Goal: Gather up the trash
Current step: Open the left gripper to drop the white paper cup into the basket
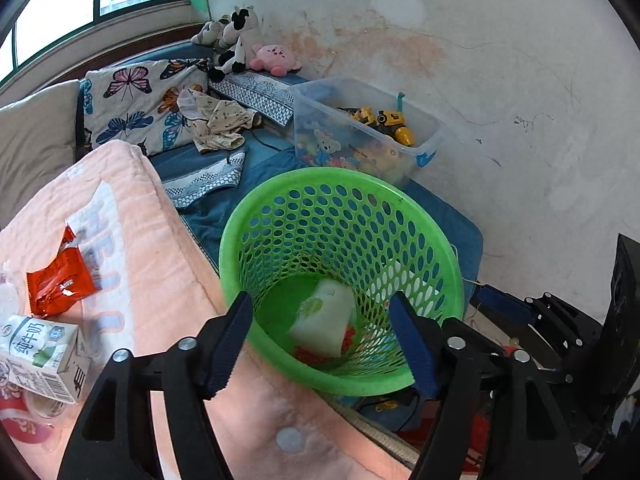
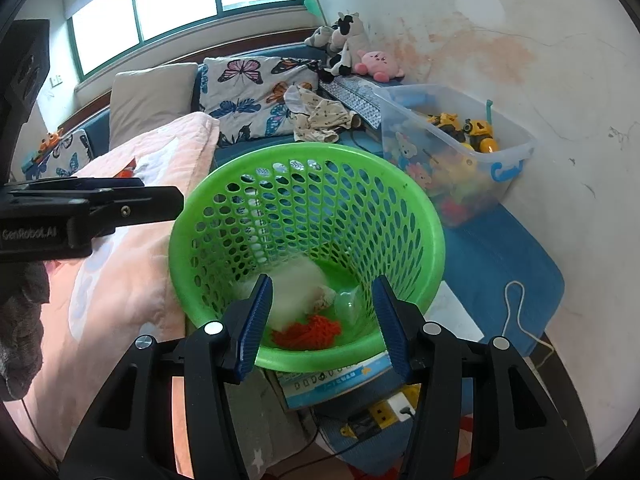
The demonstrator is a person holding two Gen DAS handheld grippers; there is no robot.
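Only the left wrist view takes in the litter still lying on the pink blanket (image 1: 152, 264): a red wrapper (image 1: 58, 284), and nearer, a white milk carton (image 1: 40, 354) lying on its side with its long axis running from left to near right. The right wrist view instead shows the left gripper's black body (image 2: 80, 212) from the side at far left, plus a yellow power strip (image 2: 384, 412) on the floor under the basket.

The green basket (image 1: 240, 236) stands upright just beside the blanket's right edge, mouth up, with a clear toy box (image 1: 428, 140) behind it against the wall. Inside it lie a white packet (image 1: 326, 316) and a red mesh net (image 2: 308, 332); a pale blurred piece (image 2: 292, 292) is too smeared to name.

The left gripper (image 1: 322, 342) is released, nothing between its blue pads (image 1: 228, 344), poised over the near rim. The right gripper (image 2: 322, 324) also stands parted and empty above the basket's near rim, with open room over the mouth
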